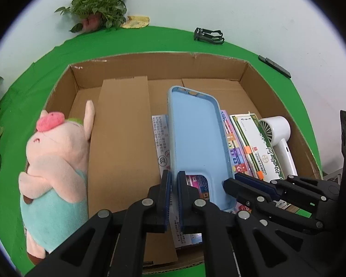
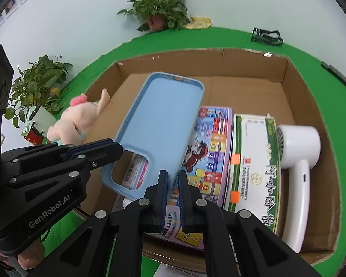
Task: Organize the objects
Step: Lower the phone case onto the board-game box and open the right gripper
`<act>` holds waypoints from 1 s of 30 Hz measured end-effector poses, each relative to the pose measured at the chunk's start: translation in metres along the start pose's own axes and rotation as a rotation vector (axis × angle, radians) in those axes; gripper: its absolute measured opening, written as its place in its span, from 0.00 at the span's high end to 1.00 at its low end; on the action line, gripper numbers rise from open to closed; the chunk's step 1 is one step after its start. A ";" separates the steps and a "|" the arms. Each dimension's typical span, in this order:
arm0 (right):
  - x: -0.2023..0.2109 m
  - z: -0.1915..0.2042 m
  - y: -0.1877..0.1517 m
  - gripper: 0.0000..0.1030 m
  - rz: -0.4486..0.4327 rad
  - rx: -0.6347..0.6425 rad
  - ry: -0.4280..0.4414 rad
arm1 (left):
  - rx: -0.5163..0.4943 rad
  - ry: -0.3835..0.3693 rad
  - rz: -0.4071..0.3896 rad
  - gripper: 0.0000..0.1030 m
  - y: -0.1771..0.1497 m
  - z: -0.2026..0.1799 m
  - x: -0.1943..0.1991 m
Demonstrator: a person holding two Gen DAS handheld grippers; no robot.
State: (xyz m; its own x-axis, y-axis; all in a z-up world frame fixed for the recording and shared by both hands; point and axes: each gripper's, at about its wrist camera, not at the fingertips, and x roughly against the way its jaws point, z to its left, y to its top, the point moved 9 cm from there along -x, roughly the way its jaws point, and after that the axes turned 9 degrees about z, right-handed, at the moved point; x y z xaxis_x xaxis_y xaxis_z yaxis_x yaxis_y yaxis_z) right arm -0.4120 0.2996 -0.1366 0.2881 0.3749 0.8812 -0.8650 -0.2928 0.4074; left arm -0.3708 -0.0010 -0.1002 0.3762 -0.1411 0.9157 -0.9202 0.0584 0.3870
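Observation:
A light blue phone case [image 1: 197, 133] [image 2: 160, 124] hangs open side up above an open cardboard box [image 1: 154, 67] [image 2: 288, 78]. My left gripper [image 1: 174, 180] is shut on the case's left edge near the camera cut-out. My right gripper [image 2: 173, 180] is shut on its opposite edge; it also shows in the left wrist view [image 1: 235, 180]. In the box lie a colourful game box [image 2: 210, 152], a green-and-white box [image 2: 253, 161] and a white hair dryer [image 2: 297, 161]. A pink plush pig [image 1: 55, 157] [image 2: 80, 120] leans at the box's left wall.
The box stands on a green cloth [image 1: 150, 39]. Potted plants [image 1: 96, 7] [image 2: 34, 87] stand at the back and left. A black holder [image 1: 208, 35] and a dark flat object [image 1: 274, 65] lie behind the box. A loose cardboard flap [image 1: 122, 138] lies on the box floor.

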 end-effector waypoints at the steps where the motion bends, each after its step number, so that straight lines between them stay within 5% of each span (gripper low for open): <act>1: -0.006 -0.001 -0.001 0.93 0.010 -0.004 0.003 | 0.004 -0.006 0.011 0.95 -0.001 0.001 -0.002; 15: -0.033 0.009 -0.005 0.93 0.034 0.018 -0.020 | 0.016 -0.080 0.043 0.88 -0.018 0.001 0.004; 30: -0.023 0.001 -0.017 0.93 0.012 -0.088 -0.090 | -0.013 -0.048 0.011 0.88 -0.012 0.000 0.002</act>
State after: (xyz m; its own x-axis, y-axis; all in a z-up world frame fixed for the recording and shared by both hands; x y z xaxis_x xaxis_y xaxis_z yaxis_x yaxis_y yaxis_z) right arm -0.4034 0.2947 -0.1635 0.3094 0.2904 0.9055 -0.9002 -0.2174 0.3773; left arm -0.3593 -0.0024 -0.1032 0.3605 -0.1880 0.9136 -0.9226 0.0725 0.3790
